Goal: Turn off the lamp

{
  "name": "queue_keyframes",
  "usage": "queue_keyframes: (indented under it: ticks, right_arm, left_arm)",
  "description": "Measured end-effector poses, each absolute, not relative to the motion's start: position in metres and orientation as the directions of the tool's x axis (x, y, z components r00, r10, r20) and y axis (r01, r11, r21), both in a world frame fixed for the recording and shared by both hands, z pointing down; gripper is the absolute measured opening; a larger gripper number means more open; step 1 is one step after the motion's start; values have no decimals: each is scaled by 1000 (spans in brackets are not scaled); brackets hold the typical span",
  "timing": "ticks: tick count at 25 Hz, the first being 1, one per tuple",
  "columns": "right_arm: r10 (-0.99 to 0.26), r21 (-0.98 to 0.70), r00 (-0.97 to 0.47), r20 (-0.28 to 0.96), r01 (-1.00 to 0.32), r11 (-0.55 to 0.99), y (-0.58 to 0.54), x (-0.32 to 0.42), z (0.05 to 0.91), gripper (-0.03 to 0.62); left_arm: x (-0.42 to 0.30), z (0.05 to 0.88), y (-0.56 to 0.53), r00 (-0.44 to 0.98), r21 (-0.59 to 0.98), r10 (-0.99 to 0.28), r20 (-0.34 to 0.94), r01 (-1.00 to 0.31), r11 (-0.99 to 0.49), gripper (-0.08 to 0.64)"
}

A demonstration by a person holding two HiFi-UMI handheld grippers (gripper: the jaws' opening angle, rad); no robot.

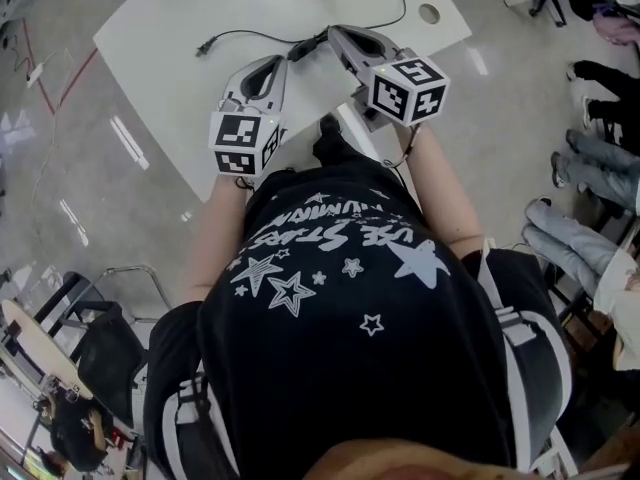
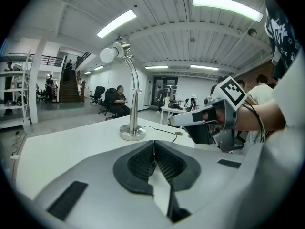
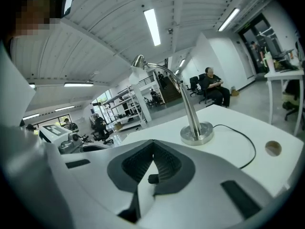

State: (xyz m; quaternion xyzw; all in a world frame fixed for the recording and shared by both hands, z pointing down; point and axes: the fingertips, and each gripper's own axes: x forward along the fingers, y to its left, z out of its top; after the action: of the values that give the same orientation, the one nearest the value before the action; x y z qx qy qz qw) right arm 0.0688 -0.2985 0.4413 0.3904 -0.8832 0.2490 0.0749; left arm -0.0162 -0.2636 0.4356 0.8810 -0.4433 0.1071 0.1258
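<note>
"Ahead of both my jaws stands the lamp — base on the white table, stem straight up, neck arching over to the bulb end."

"Which way from each?"

"From my left gripper the base sits a little left of the line my tips point along. From my right gripper it lies off to the right, well beyond the tips. Neither touches it."

"Which is nearer?"

"The right, I judge: seen from the head, its tips lie closer to the base, and the cord runs just beside them."

"And the jaws?"

"Both pairs are clenched tip against tip, nothing gripped. A small dark thing shows through the gap behind my right tips, and I cannot tell what it is."

"Where's the switch?"

"I can make none out on base or stem. A thicker piece on the cord between my two grippers may be it — then the reach is short, forward and down."
</note>
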Motion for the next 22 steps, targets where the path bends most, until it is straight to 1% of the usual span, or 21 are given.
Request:
queue_keyframes:
  ticks: [7,14,17,22]
  right_arm:
    - [-555,-406,-747,367,-665,626,-318,61,469,6]
    - [-476,-434,-782,402,-621,653,-320,53,492,6]
    - [-452,-442,-791,412,-607,660,-320,49,498,6]
    - [-411,-450,-802,434,-588,673,-318,45,510,6]
  left_arm:
    - [4,477,-269,578,135,-688,440,-800,-585,12]
    - [4,506,-278,501,34,-700,508,-824,-565,18]
    - [2,516,-281,495,33,-690,528,-824,-566,64]
    - [1,533,-286,465,-27,-679,569,-814,-580,104]
